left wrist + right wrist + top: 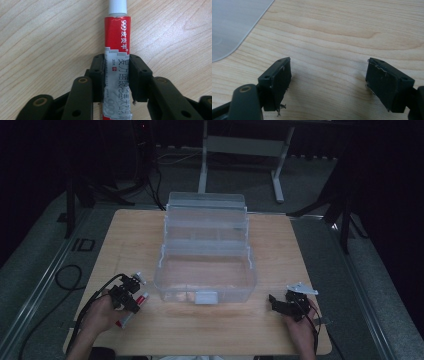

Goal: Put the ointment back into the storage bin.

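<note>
Left gripper [116,75] clamped on crinkled red-and-silver tube [117,62], ribbed white cap at 12 o'clock, flat on wood-grain table [45,37]. Right gripper [328,82] wide open, empty. Clear plastic box [205,265] at center.

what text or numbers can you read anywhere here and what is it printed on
"999" in white on the red upper part of the red and silver tube with a white cap, followed by white Chinese characters I will not vouch for.
"30" in small print on its silver part, between the left gripper pads.
Larger grey Chinese characters run down the silver part; small print beside them is too tiny to read.
</note>
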Available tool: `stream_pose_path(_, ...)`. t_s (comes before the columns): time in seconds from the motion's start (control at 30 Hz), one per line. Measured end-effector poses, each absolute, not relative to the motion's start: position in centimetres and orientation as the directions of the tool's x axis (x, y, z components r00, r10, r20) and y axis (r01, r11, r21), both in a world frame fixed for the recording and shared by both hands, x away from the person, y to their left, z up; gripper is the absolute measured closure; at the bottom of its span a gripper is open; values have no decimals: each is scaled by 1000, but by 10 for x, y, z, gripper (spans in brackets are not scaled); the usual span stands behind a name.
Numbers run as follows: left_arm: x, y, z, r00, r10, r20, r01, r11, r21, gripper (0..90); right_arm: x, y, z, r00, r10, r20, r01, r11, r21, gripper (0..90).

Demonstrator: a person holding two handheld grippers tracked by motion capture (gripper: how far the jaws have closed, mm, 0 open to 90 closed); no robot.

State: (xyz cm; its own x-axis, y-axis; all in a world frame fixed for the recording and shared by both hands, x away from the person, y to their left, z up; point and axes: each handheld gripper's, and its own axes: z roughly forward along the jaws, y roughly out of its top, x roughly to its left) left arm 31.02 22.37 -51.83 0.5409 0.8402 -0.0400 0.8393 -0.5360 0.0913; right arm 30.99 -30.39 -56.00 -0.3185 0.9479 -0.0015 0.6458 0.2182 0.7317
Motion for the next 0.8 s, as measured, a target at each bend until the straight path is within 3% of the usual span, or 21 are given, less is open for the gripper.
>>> stream_pose_path(0.8, 314, 236, -501, 489, 871, -49, 866, -479, 145, 699, 310, -304, -560, -318, 948, -2, 646, 218, 732, 202)
